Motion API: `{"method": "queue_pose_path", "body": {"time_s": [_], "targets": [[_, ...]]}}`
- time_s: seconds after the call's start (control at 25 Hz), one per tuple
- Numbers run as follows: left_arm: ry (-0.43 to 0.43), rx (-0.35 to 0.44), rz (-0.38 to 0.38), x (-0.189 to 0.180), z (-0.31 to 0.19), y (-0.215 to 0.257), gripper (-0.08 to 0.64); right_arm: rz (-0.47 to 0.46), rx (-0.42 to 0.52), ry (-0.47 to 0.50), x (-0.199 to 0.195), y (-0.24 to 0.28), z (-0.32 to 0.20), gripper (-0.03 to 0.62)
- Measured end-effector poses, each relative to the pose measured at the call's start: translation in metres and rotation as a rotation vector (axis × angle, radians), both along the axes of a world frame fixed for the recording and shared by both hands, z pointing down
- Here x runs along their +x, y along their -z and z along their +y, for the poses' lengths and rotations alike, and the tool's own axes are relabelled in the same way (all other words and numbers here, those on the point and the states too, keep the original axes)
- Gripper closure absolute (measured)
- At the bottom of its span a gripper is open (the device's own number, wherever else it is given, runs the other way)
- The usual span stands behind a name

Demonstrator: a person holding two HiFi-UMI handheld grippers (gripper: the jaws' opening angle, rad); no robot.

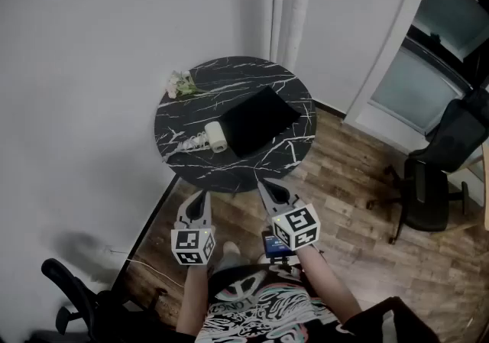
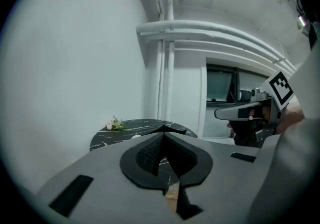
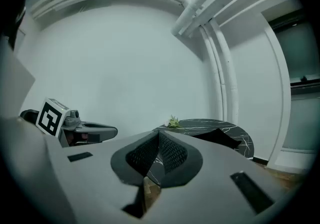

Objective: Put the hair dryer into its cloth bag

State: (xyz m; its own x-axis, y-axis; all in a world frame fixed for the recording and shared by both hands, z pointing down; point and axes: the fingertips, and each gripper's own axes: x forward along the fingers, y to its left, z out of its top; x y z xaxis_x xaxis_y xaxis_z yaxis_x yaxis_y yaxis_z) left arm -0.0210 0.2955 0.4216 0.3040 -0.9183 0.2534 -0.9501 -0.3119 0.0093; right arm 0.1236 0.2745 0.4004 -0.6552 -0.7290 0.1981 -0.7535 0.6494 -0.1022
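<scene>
— Starting nearest, how do the two tools stand?

— The left hand-held gripper and the right hand-held gripper both have their jaws pressed together on nothing. They are held short of the round black white-veined marble worktop.

— And the dryer?

— The small cream cylindrical hair dryer lies on the worktop's left half, just beside the flat black square cloth bag. I judge it a hard, smooth, fairly light shell, so clamp across the barrel or it may roll. The bag looks limp and will need one lip pinched up.

— Anything unclear?

— The pale ribbed piece left of the barrel could be a handle or a coiled cord; it is too small to tell. The bag's mouth doesn't show. In both gripper views the jaws cover most of the worktop. A pale flower sprig lies at the far-left rim.
</scene>
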Motion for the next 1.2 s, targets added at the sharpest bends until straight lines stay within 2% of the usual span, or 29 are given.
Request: {"method": "queue_pose_path", "body": {"time_s": [0.56, 0.64, 0.84, 1.2], "targets": [[0.026, -0.004, -0.043, -0.005, 0.01, 0.001, 0.546, 0.033, 0.021, -0.009, 0.001, 0.001, 0.003, 0.574], [0.027, 0.002, -0.039, -0.005, 0.012, 0.004, 0.546, 0.032, 0.023, -0.017, 0.004, 0.001, 0.005, 0.574], [0.025, 0.009, -0.034, 0.0, 0.022, 0.006, 0.546, -0.041, 0.015, -0.007, 0.006, 0.002, 0.015, 0.574], [0.063, 0.004, 0.023, -0.015, 0.012, 0.0, 0.546, -0.005, -0.011, 0.006, 0.002, -0.012, 0.003, 0.573]]}}
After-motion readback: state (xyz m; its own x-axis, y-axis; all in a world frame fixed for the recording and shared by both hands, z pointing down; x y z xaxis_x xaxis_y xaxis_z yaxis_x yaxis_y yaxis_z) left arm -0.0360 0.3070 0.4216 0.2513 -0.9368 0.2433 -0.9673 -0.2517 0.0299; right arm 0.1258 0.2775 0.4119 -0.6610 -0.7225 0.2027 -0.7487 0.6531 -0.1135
